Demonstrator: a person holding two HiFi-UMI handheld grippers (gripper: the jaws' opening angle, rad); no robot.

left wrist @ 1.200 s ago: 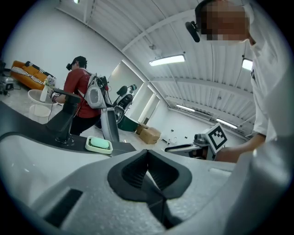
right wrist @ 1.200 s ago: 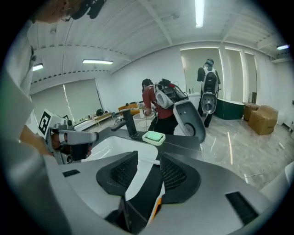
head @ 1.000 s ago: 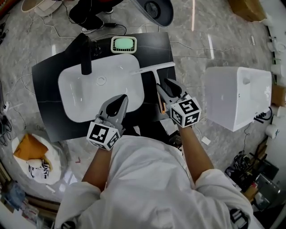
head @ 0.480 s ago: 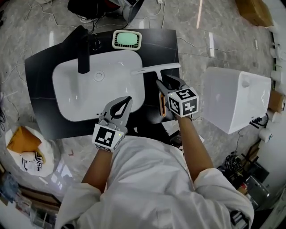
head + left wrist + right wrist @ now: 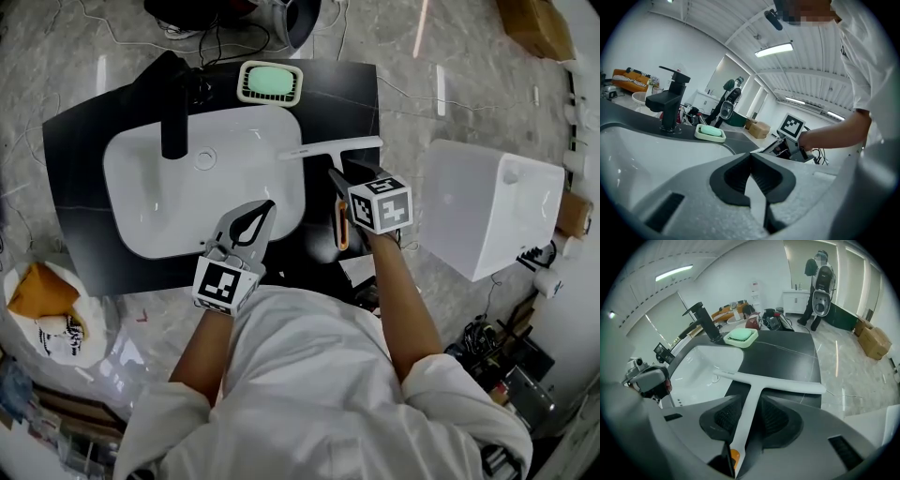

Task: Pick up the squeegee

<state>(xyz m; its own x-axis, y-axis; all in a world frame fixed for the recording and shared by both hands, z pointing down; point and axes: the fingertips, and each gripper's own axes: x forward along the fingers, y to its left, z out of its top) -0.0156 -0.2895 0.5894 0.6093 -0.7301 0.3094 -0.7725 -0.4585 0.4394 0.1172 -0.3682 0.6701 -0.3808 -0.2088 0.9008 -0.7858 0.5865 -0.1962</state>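
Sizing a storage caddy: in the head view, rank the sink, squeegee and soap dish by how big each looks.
1. sink, clearly largest.
2. squeegee, by length, though thin.
3. soap dish, shorter but broader, so its rank against the squeegee is unsure.

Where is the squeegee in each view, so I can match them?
Head view: squeegee lies right of the basin, handle in the right tongs.
Left gripper view: probably the pale strip beside the right tongs.
Right gripper view: centre, handle between the tongs.
Shared landmark: green soap dish.
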